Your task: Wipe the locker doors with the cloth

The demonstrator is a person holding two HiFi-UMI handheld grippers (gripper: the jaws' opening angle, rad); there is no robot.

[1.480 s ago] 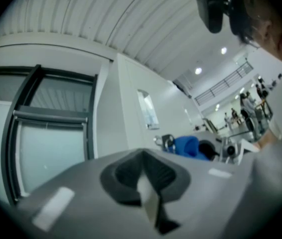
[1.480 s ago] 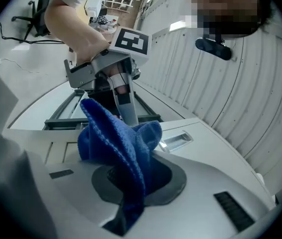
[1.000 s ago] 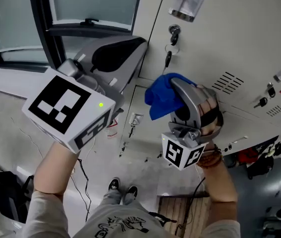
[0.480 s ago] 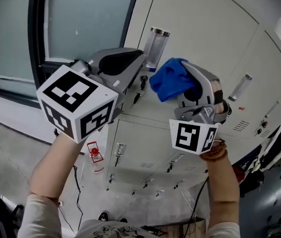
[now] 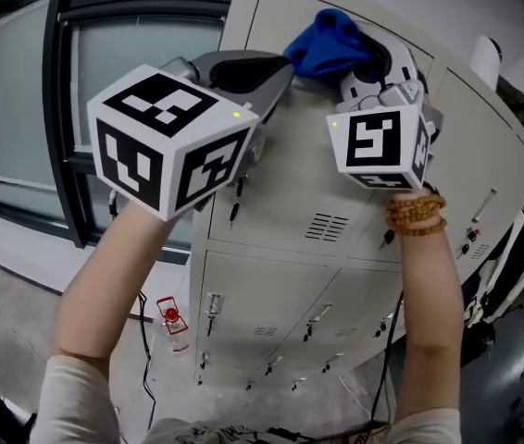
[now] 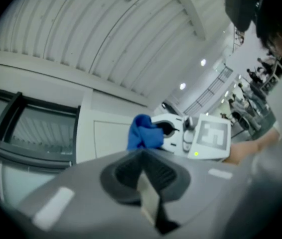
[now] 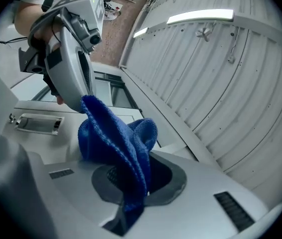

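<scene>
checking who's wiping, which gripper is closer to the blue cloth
Right. The right gripper has its fingers shut on the blue cloth; the left gripper, fingers together and empty, sits close beside the cloth on its left.

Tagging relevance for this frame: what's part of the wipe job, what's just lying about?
Job: blue cloth, right gripper shut on it, locker doors.
Not job: left gripper shut and empty, red object on floor, window.
</scene>
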